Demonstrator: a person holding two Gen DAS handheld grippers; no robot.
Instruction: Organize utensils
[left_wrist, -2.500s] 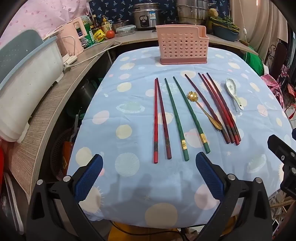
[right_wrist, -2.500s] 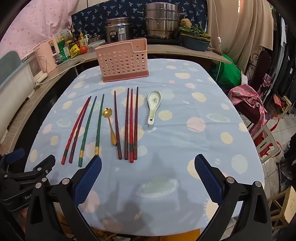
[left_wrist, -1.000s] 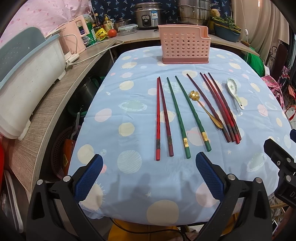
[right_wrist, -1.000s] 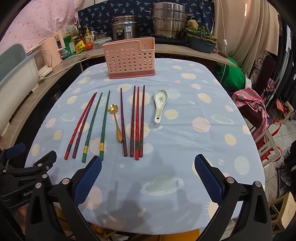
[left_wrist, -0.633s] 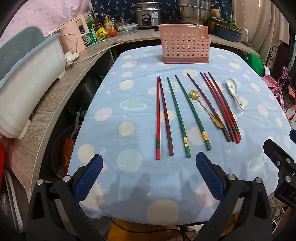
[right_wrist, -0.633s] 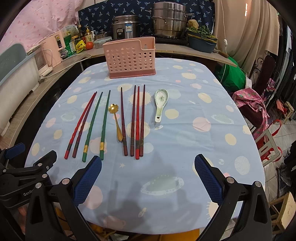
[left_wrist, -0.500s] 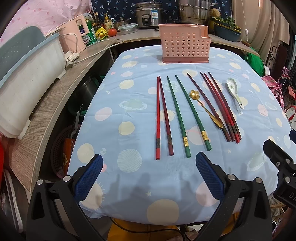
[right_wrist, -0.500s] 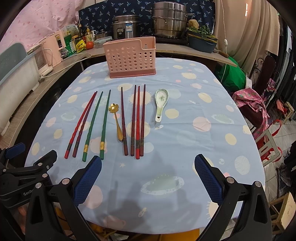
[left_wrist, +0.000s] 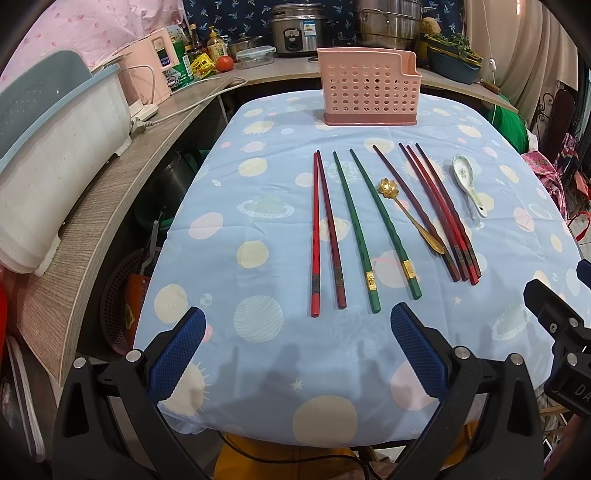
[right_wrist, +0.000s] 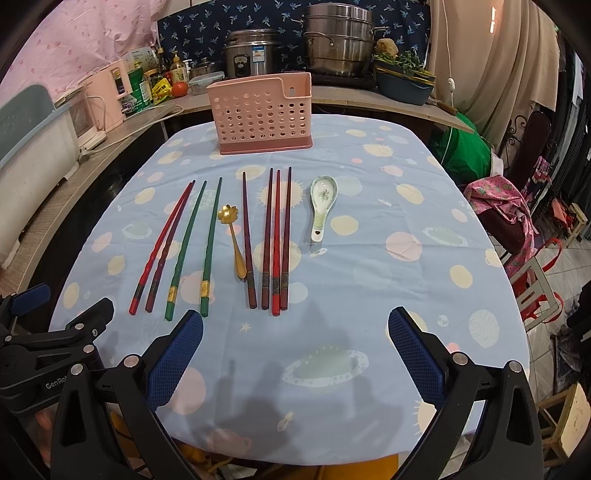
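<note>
Both my tongs stand wide open and empty. My left tongs (left_wrist: 295, 350) sit at the bottom of the left wrist frame over the near edge of the blue spotted cloth on the counter (left_wrist: 266, 387), with the red chopstick pair (left_wrist: 325, 236) and green chopstick pair (left_wrist: 373, 229) just above them at mid-frame. My right tongs (right_wrist: 295, 350) fill the bottom of the right wrist frame; the four dark red chopsticks (right_wrist: 275, 240) lie above their left finger, beside the gold flower-headed spoon (right_wrist: 232, 236). Right of those lies the white ceramic spoon (right_wrist: 321, 206). At top centre stands the pink perforated plastic utensil holder (right_wrist: 260, 112), well apart from both tongs.
</note>
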